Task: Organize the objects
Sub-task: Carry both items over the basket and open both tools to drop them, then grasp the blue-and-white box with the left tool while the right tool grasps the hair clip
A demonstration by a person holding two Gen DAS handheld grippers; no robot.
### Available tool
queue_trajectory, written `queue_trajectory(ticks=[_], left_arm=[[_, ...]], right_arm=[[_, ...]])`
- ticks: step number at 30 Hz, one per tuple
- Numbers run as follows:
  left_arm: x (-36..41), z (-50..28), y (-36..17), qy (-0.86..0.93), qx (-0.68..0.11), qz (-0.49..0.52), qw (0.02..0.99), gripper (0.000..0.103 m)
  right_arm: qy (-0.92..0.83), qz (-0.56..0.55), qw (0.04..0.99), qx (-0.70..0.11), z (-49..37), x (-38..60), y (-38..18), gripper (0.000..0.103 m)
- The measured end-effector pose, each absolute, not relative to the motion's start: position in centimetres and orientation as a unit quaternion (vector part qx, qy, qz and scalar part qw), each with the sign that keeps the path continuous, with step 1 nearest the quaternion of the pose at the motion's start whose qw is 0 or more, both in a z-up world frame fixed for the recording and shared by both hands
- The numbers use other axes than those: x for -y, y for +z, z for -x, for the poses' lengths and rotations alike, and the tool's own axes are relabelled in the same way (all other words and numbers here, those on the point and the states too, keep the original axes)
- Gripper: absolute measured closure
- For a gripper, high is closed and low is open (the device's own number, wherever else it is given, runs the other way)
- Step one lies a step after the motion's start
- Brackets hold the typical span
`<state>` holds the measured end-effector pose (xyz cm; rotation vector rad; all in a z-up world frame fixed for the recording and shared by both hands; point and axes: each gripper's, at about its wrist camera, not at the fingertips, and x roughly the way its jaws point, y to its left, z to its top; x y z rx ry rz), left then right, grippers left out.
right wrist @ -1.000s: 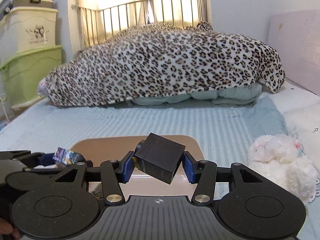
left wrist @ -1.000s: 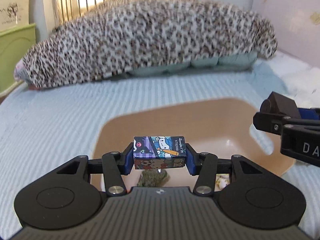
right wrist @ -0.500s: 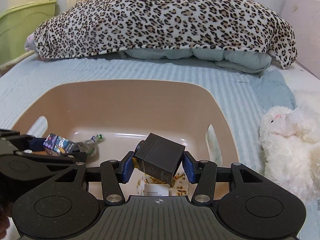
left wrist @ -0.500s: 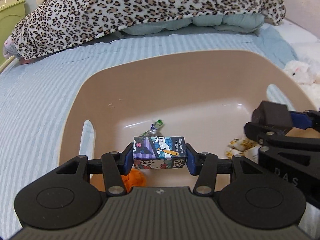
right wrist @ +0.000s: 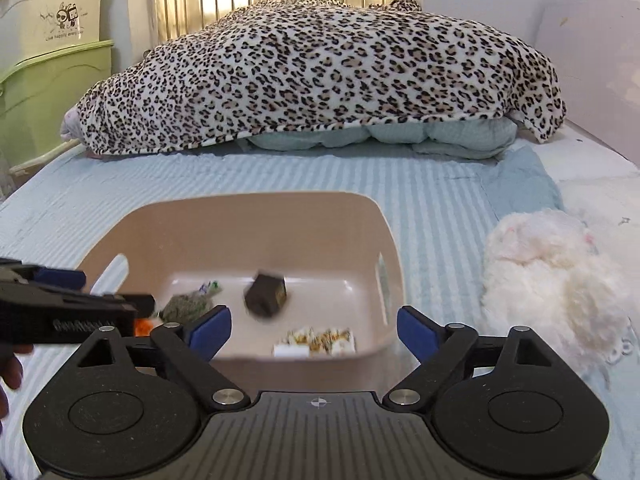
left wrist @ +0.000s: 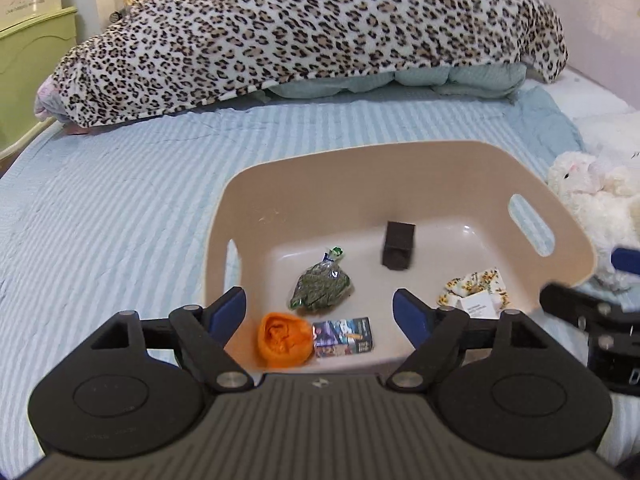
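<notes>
Cartoon-printed box [left wrist: 345,337] lies in the beige tub [left wrist: 376,164] at its near edge, beside an orange lump [left wrist: 285,339]; black box [left wrist: 397,245] sits mid-floor. Left gripper [left wrist: 320,312] and right gripper [right wrist: 314,330] both spread wide, empty

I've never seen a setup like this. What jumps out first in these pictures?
The big leopard-print blanket heaped across the far end of the striped blue bed grabs the eye first. Nearer, a beige tub sits on the bed holding small odds and ends, among them a black box and an orange lump. A fluffy white soft toy lies just to the tub's right.
</notes>
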<state>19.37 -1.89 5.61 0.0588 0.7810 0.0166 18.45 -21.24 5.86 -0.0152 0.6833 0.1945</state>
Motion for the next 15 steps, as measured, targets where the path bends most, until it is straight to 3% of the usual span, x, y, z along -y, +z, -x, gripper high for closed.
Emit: queue_trajectory(ticks=[4,15], left_arm=[[1.7,-16.9,5.8,0.001,-0.380,-0.012,0.925,0.020],[3.3,-13.7,2.0,-0.012,-0.420,-0.032,0.907,0.020]], right_arm=[[0.096,0.015,0.932,-0.350,-16.2,22.1,5.5,0.004],[0.087,0.026,0.911,-0.401,-12.7,23.5,1.7,0.003]])
